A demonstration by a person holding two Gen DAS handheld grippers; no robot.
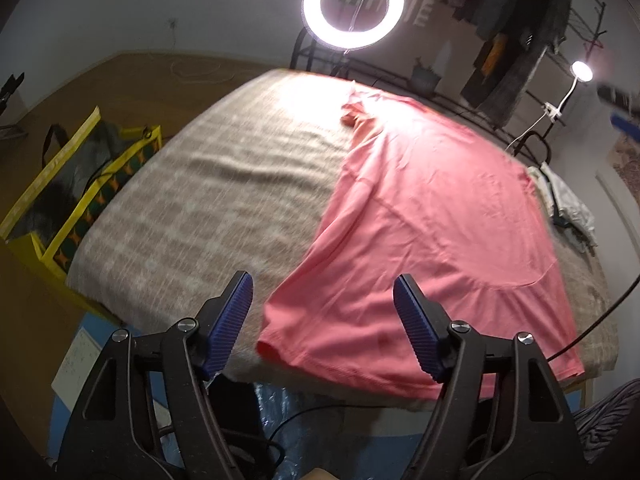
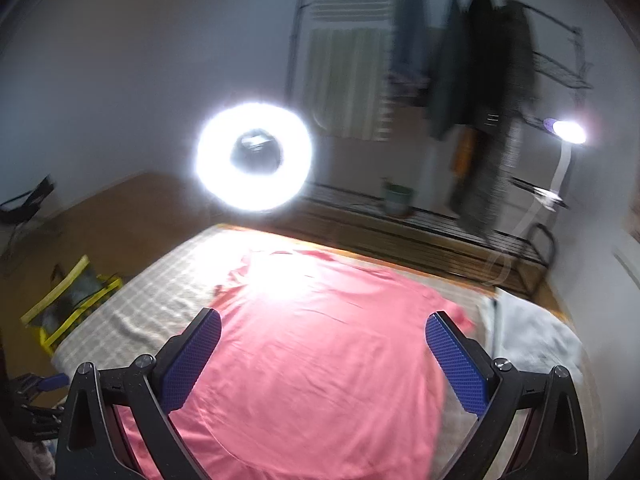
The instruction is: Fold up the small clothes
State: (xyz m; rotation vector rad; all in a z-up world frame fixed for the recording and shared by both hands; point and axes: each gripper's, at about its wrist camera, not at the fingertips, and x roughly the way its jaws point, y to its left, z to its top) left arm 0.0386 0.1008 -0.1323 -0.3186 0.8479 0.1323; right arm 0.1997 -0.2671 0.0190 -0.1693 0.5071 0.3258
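Note:
A pink T-shirt (image 1: 424, 216) lies spread flat on a table covered with a beige checked cloth (image 1: 192, 200), its hem toward me and its neck at the far end. My left gripper (image 1: 323, 286) is open and empty, held above the shirt's near left hem corner. In the right wrist view the same shirt (image 2: 320, 360) fills the near table. My right gripper (image 2: 323, 324) is open and empty, held above the shirt's lower middle. The left gripper's blue pad shows at the left edge of the right wrist view (image 2: 52, 382).
A lit ring light (image 1: 353, 7) stands past the table's far edge, a small lamp (image 1: 581, 71) to the far right. A yellow-trimmed bag (image 1: 76, 184) stands on the floor at left. White cloth (image 1: 568, 204) lies at the table's right side. A clothes rack (image 2: 480, 92) stands behind.

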